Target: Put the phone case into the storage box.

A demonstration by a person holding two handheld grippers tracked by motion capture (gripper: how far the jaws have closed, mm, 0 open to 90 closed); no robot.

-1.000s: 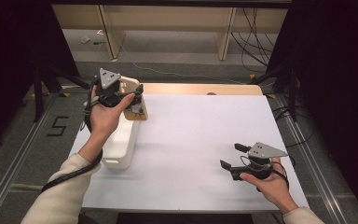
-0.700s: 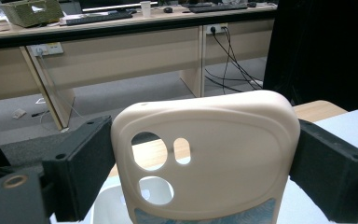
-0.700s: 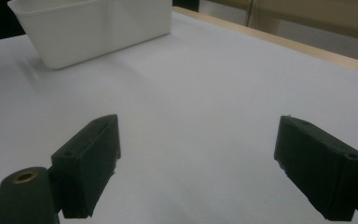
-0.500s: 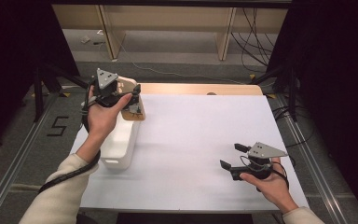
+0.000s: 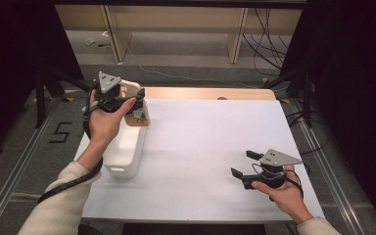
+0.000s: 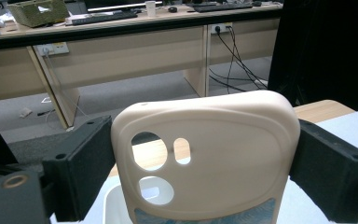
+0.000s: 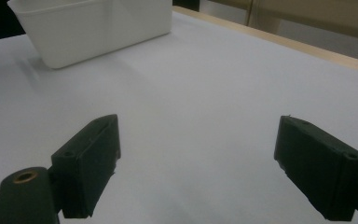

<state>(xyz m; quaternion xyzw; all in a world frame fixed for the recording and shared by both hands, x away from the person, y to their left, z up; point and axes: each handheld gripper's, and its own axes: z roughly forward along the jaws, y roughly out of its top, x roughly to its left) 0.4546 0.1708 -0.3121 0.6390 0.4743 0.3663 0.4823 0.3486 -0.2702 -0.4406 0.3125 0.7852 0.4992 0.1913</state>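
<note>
Work in hand: we are carrying a cream-coloured soft plastic phone case (image 6: 205, 154), with round and oval camera cut-outs, towards a white rectangular plastic bin (image 5: 125, 152).
Left gripper (image 5: 138, 105): our jaws stand wide but are clamped on the case, one black pad against each long edge; in the left gripper view it stands upright between them.
Where the case is: in the high view, at about ten o'clock of the white table sheet (image 5: 210, 147), lifted clear of the surface and hanging over the far end of the bin, whose rim shows just below the case in the left gripper view.
Right gripper (image 5: 242, 164): our jaws are spread wide with nothing between them; it rests low at about four o'clock, well apart from the bin.
Done so far: we judge the pick-up complete, since the case is off the table and firmly held.
Left to do: we think the case has yet to be lowered into the bin and released; the bin's inside is mostly hidden by our left hand (image 5: 105, 122), so we cannot tell what it holds.
</note>
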